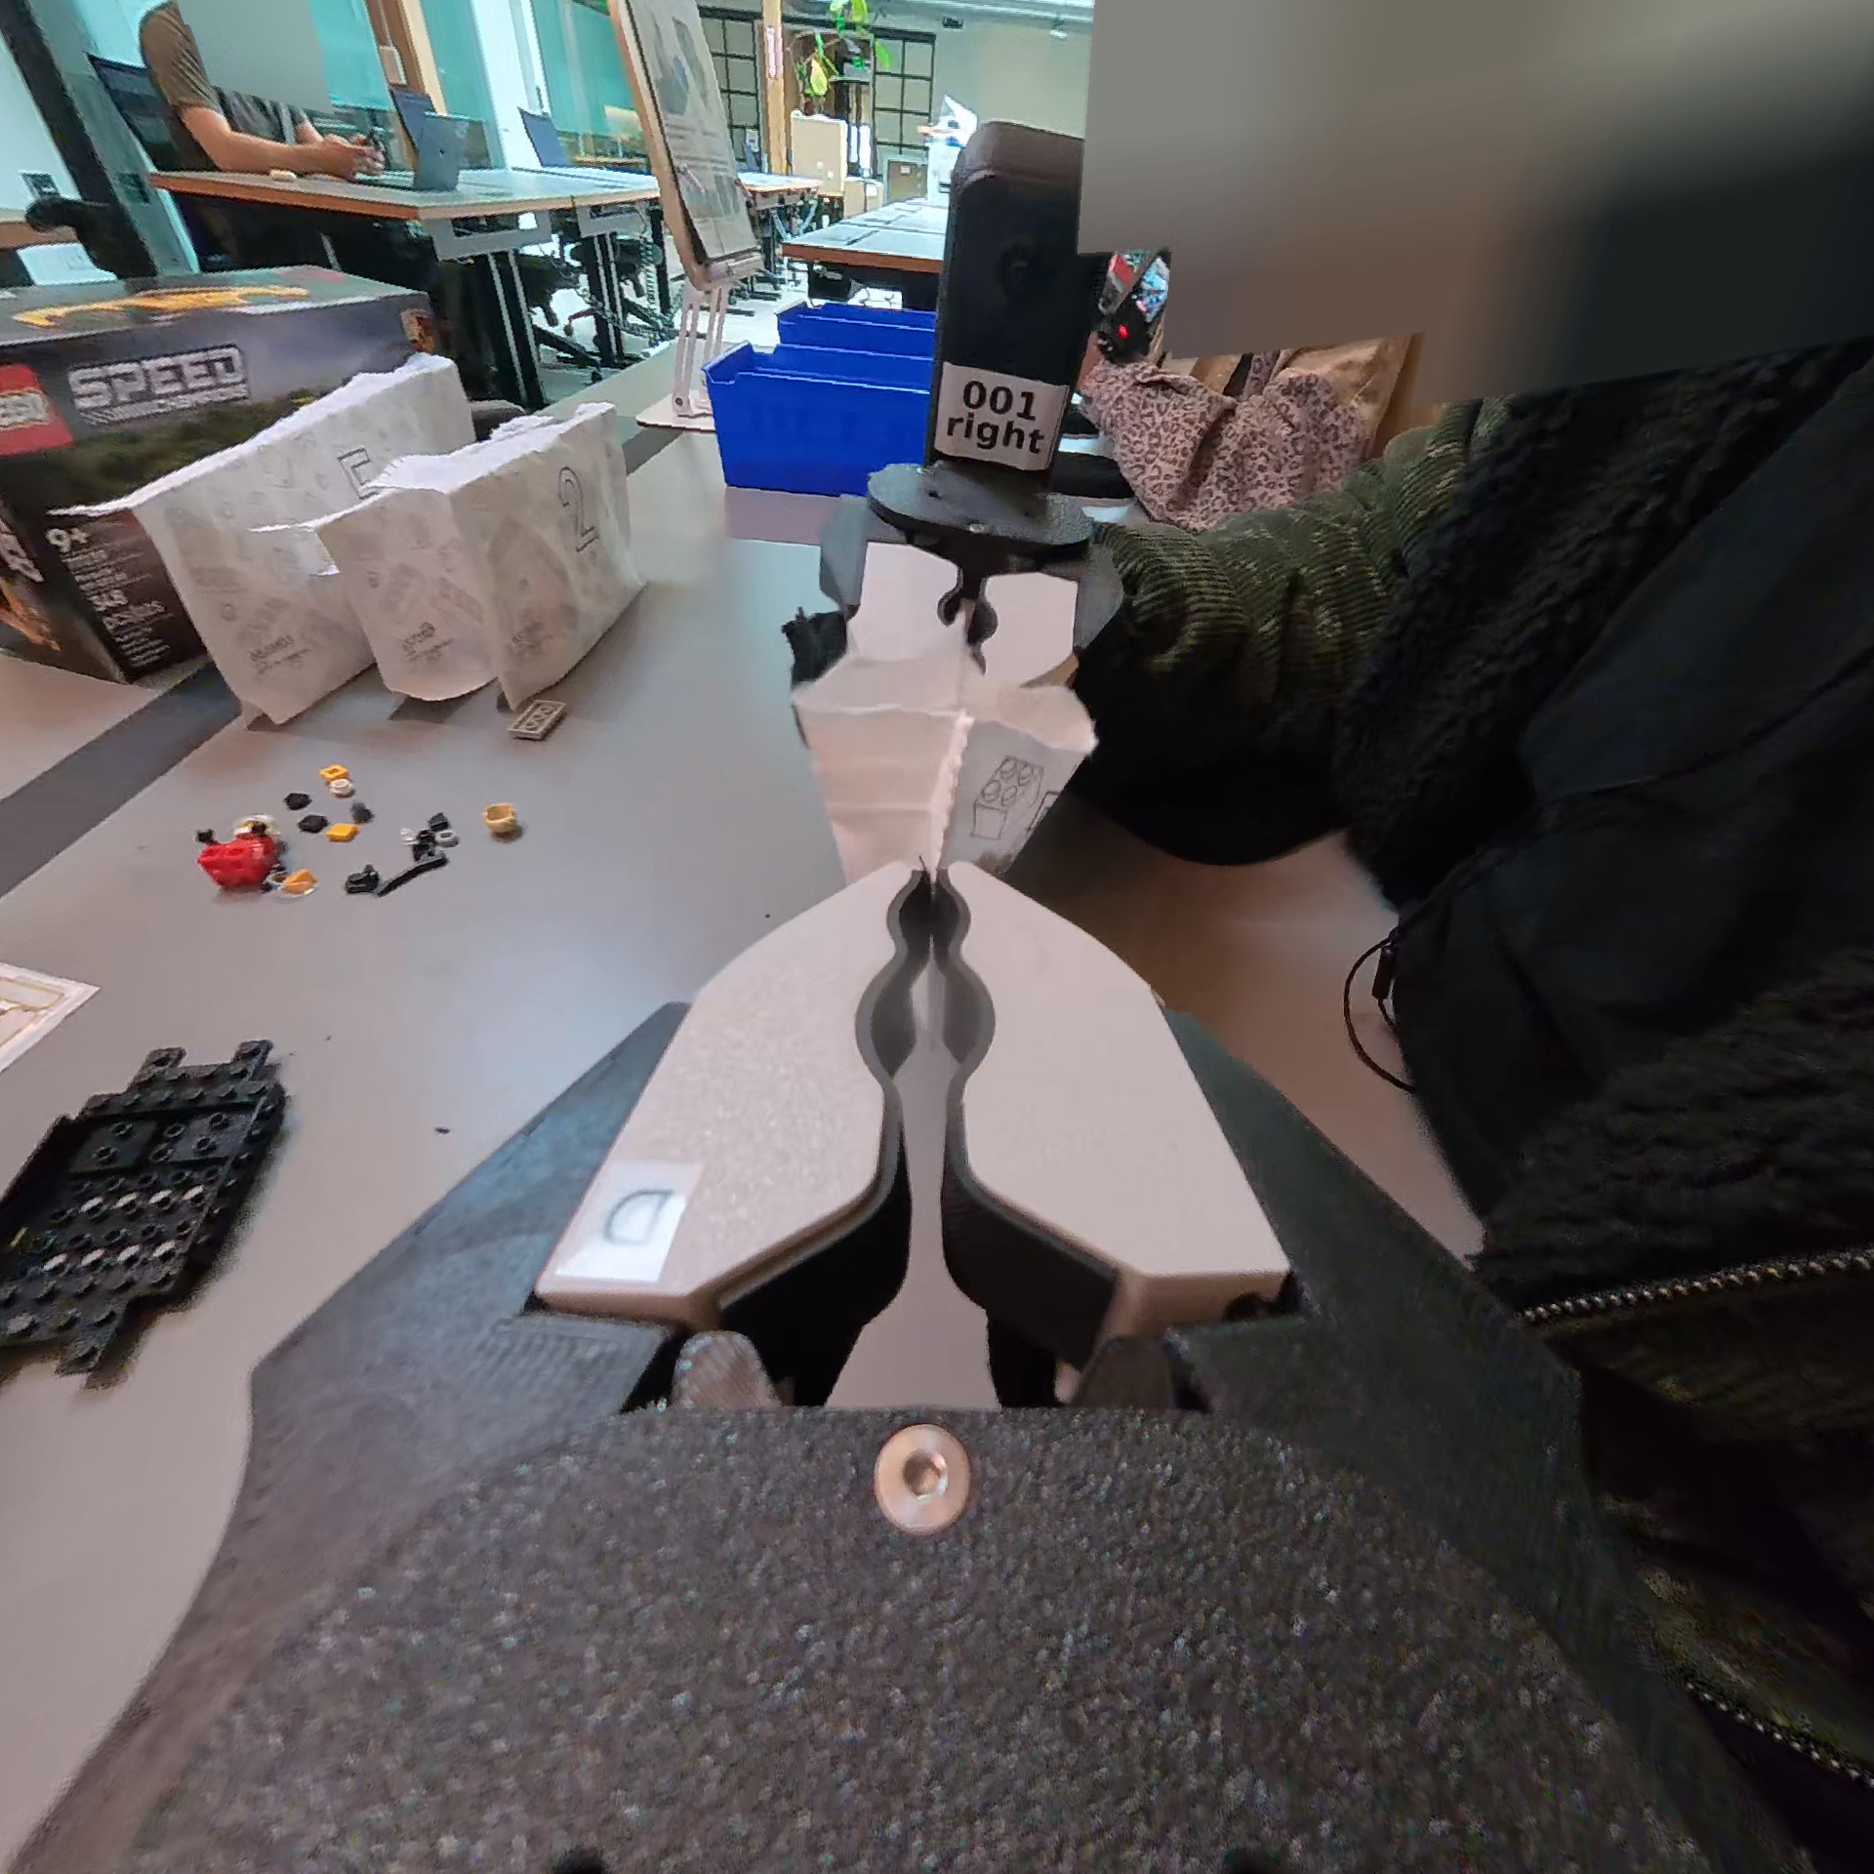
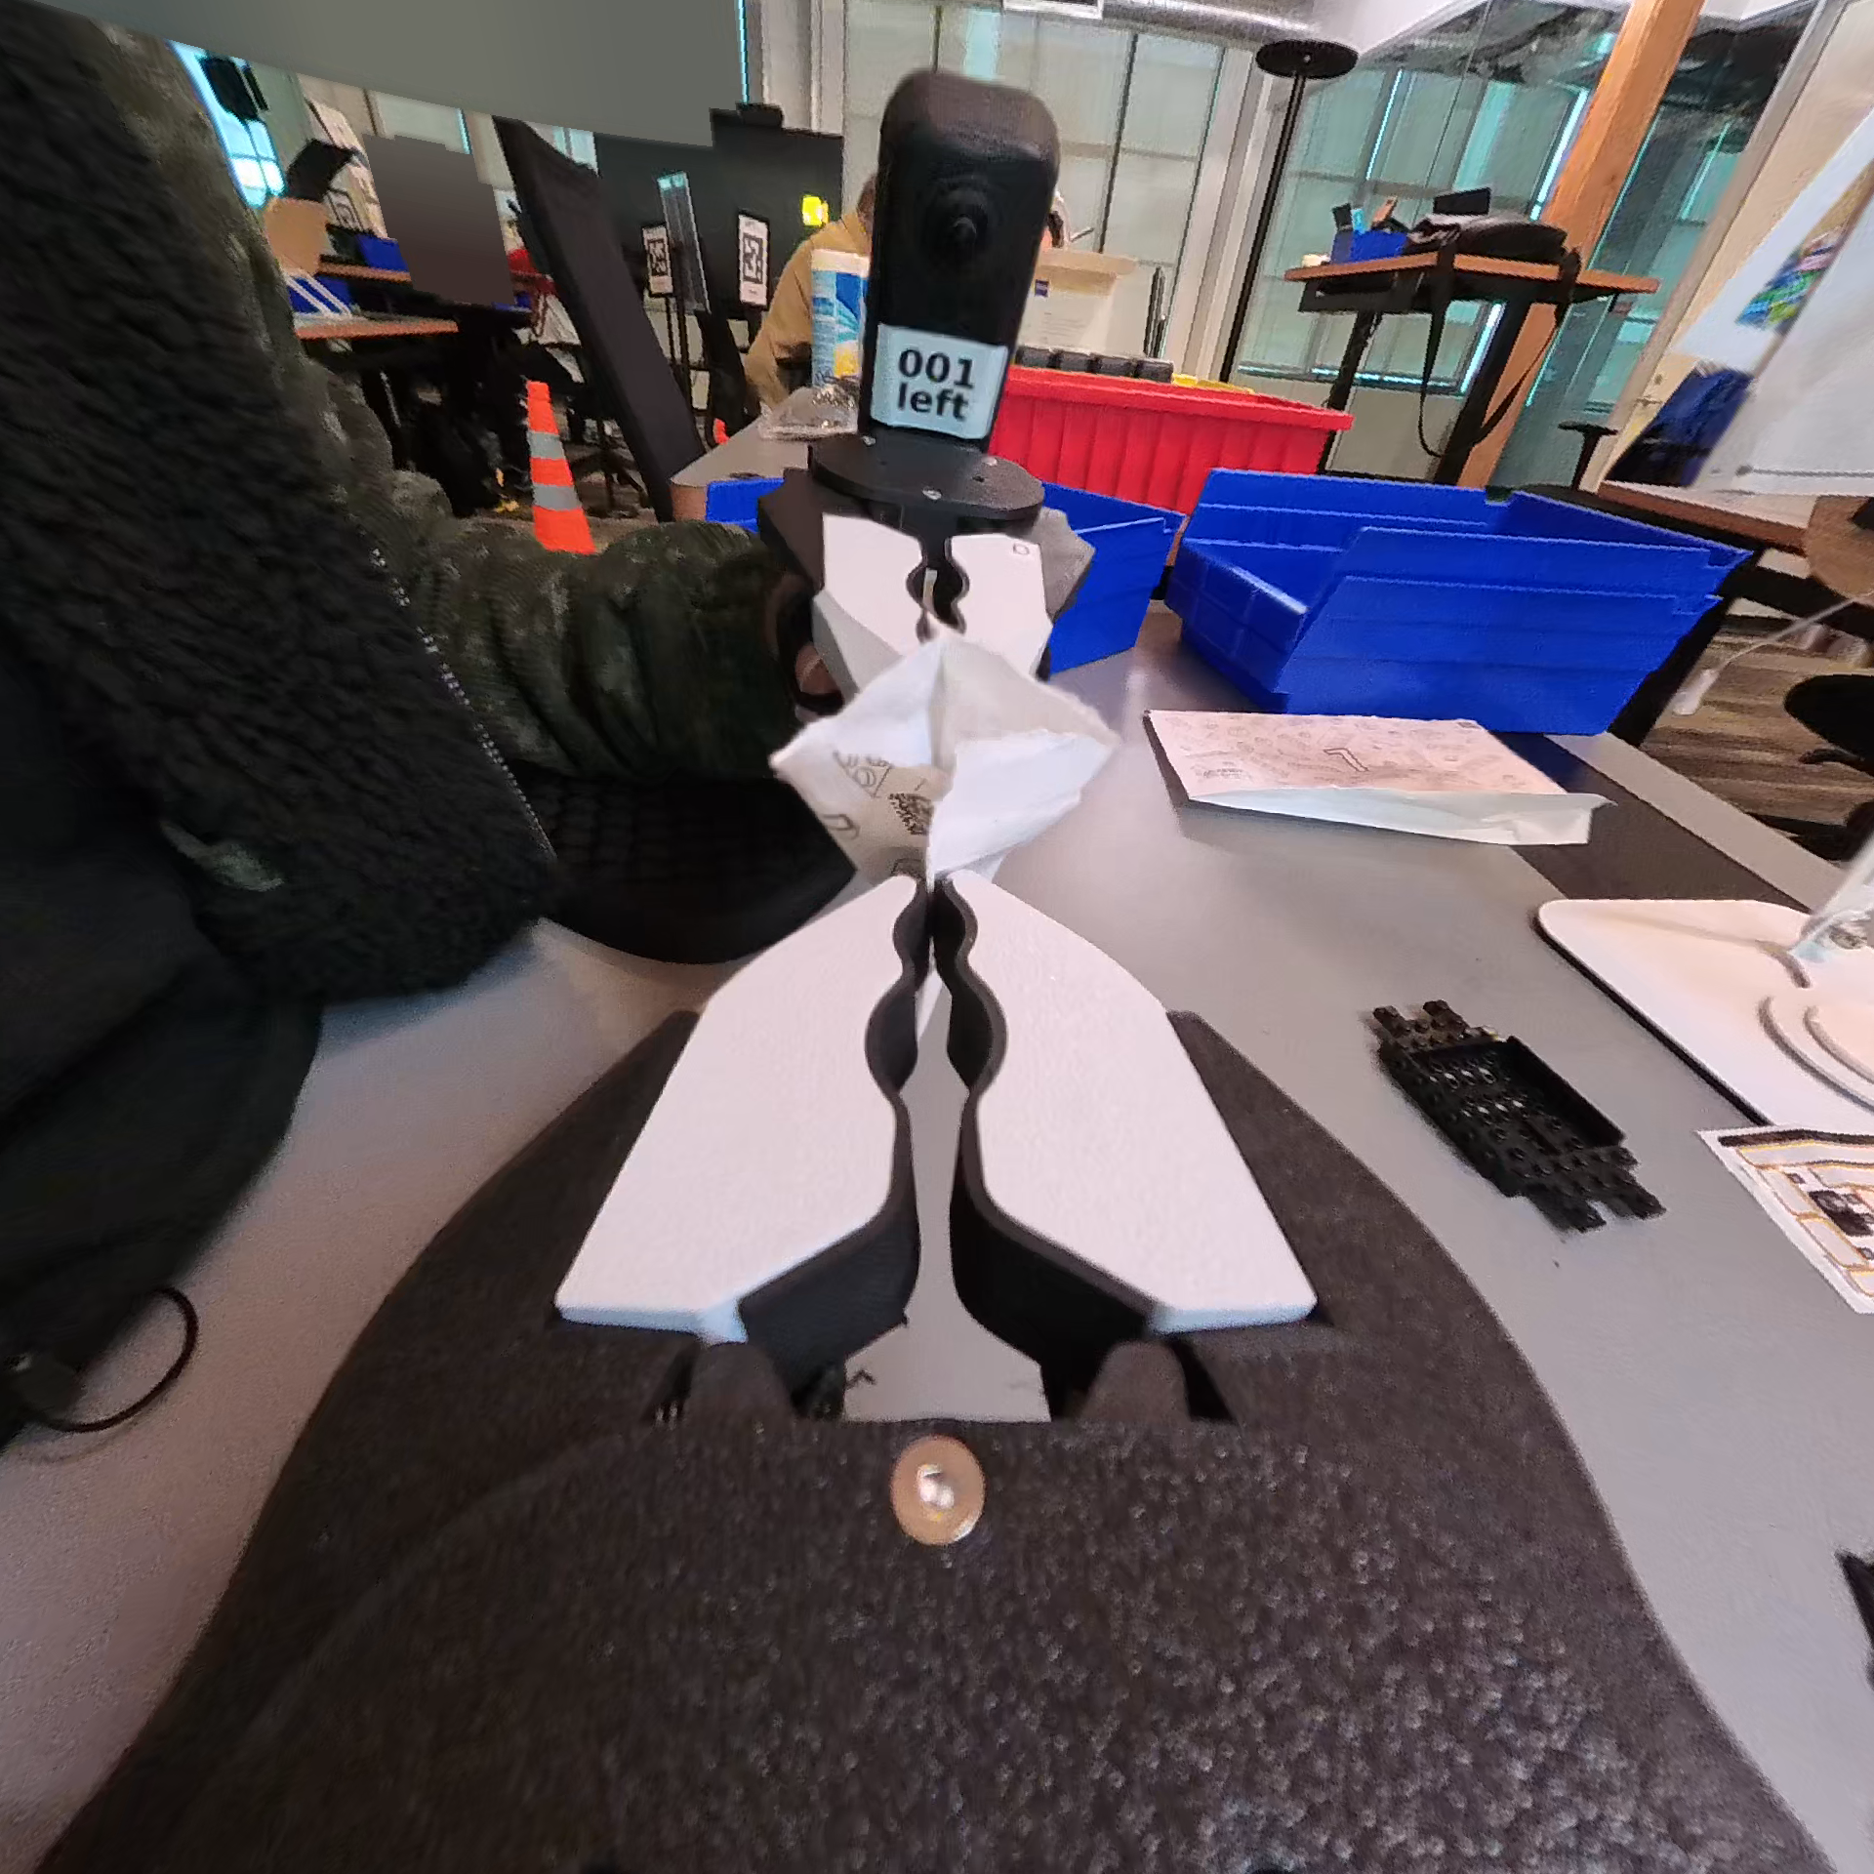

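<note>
A small white paper bag (image 1: 913,771) with printed brick drawings hangs in the air between the two grippers, above the grey table (image 1: 629,913). My left gripper (image 1: 928,887) is shut on one edge of it. My right gripper (image 2: 931,884) is shut on the opposite edge of the same bag (image 2: 974,771). The two grippers face each other: the right gripper (image 1: 968,619) shows beyond the bag in the left wrist view, and the left gripper (image 2: 938,619) shows beyond it in the right wrist view. The bag's mouth is spread open and crumpled.
Three white paper bags (image 1: 406,568) lean on a toy set box (image 1: 152,406). Small loose bricks (image 1: 335,842) and a black brick plate (image 1: 132,1197) lie on the table. Blue bins (image 2: 1440,619), a flat paper bag (image 2: 1349,776) and a person's dark sleeve (image 2: 304,659) are close by. The gap from one gripper's tips to the other's is roughly 5 centimeters.
</note>
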`<state>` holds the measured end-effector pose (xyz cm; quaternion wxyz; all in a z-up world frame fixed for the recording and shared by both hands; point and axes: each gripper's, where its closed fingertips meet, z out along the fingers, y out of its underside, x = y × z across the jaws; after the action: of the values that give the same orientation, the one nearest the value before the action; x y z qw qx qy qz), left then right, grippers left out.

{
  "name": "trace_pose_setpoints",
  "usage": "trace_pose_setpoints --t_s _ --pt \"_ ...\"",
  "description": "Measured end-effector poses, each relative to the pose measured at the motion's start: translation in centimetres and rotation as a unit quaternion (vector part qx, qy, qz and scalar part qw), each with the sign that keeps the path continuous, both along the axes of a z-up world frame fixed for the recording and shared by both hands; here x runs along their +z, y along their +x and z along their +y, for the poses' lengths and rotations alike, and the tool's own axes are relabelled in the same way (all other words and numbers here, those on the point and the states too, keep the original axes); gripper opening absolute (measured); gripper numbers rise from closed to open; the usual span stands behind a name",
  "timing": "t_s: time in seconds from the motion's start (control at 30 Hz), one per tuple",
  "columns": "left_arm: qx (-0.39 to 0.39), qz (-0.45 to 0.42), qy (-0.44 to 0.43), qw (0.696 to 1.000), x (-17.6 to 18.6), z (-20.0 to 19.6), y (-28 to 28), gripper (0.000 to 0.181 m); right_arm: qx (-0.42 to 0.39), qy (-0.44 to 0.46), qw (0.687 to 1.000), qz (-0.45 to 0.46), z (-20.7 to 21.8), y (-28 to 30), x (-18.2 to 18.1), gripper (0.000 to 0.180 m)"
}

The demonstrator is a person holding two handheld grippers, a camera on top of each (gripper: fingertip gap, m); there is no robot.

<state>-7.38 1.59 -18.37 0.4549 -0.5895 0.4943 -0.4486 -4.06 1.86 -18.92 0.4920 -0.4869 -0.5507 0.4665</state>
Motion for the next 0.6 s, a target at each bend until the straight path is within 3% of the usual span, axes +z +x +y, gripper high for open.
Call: trace_pose_setpoints --t_s 0.6 --pt "0.006 -0.048 -0.018 0.999 1.1 0.7 -1.2 0.0 -0.025 0.017 1.0 -0.004 0.7 0.5 0.5 0.0"
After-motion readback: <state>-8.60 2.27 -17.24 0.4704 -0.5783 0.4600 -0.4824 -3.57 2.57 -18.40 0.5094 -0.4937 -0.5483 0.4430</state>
